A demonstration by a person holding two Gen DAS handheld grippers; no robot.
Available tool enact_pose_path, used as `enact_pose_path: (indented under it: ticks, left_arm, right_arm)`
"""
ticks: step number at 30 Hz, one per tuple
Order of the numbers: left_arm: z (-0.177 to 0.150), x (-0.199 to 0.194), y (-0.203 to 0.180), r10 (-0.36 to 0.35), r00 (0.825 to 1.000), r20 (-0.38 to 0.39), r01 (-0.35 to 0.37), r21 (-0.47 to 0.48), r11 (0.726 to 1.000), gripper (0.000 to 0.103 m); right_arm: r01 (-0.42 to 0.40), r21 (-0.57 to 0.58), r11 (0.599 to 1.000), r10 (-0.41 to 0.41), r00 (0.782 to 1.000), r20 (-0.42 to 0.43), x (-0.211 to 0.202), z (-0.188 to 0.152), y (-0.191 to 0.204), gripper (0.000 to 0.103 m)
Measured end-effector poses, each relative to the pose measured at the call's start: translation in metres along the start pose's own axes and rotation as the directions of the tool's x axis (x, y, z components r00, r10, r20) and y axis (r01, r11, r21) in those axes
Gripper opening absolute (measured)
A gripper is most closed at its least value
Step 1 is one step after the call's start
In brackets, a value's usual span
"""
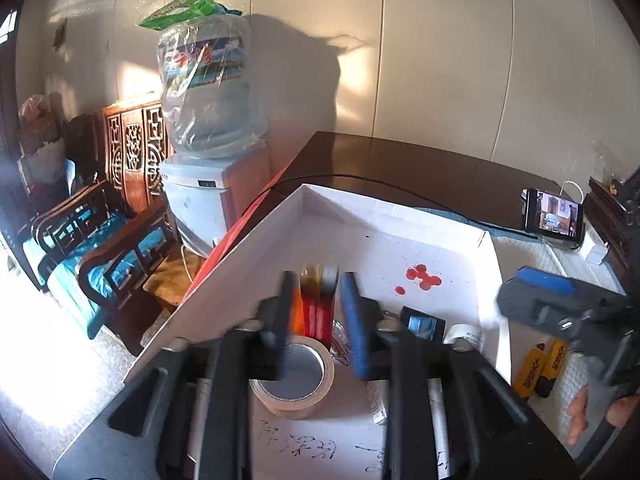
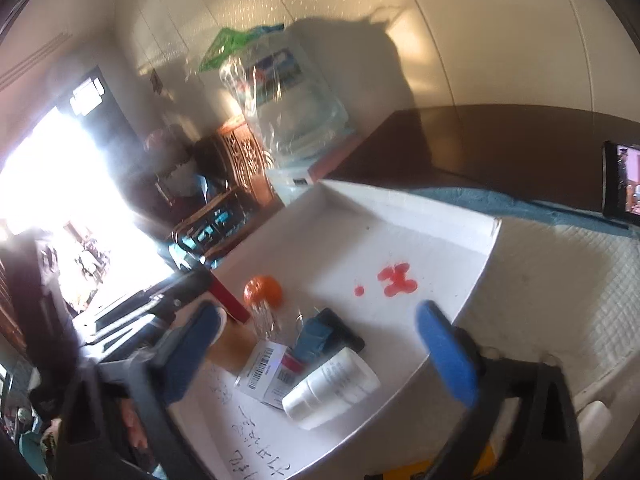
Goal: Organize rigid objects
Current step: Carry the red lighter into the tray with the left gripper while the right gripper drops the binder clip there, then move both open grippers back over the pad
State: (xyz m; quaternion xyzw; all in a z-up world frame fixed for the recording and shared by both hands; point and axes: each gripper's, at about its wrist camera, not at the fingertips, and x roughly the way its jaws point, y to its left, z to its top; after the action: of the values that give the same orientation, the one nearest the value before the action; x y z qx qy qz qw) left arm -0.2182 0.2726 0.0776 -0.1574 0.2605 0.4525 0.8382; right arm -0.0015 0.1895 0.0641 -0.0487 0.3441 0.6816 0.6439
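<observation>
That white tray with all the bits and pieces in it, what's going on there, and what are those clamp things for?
A person is tidying small items into the white tray with two handheld grippers. The left gripper is shut on a blurred red and orange item, held above a roll of tape. The right gripper is open and empty, over a white bottle and a dark box lying in the tray.

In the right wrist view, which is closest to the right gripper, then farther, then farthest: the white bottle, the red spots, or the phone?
From the right gripper:
1. White bottle, lying in the tray between the fingers.
2. Red spots, mid-tray, ahead.
3. Phone, far right, beyond the tray.
</observation>
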Motion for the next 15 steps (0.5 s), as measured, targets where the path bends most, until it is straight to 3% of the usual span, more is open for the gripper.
enact_pose_path:
  ticks: [1, 2, 5, 8, 12, 15]
  left_arm:
    - [0.0, -0.002, 0.0, 0.006, 1.0, 0.012, -0.006, -0.001, 1.0, 0.096]
    - [0.001, -0.006, -0.001, 0.002, 0.999, 0.043, -0.002, 0.0, 1.0, 0.103]
    - [0.002, -0.02, -0.005, 0.008, 0.995, 0.101, -0.009, 0.008, 1.0, 0.103]
    - [0.006, -0.032, -0.011, -0.047, 0.991, 0.126, 0.046, 0.006, 0.999, 0.103]
    - [0.004, -0.052, -0.036, -0.155, 0.973, 0.168, 0.147, 0.061, 0.987, 0.103]
    - [-0.006, -0.066, -0.073, -0.297, 0.944, 0.143, 0.276, 0.153, 0.949, 0.103]
  right_arm:
    - [0.009, -0.007, 1.0, -0.009, 1.0, 0.018, -0.006, 0.0, 0.001, 0.103]
    - [0.017, -0.012, 1.0, -0.016, 0.999, 0.03, -0.011, 0.0, 0.002, 0.103]
    - [0.044, -0.03, 0.999, -0.042, 0.996, 0.082, -0.032, 0.001, 0.001, 0.103]
    - [0.07, -0.006, 0.997, -0.069, 0.99, 0.125, -0.06, 0.0, -0.007, 0.103]
    - [0.146, 0.011, 0.989, -0.146, 0.971, 0.189, -0.105, -0.007, -0.022, 0.103]
    - [0.254, 0.055, 0.966, -0.259, 0.943, 0.208, -0.141, -0.018, -0.043, 0.103]
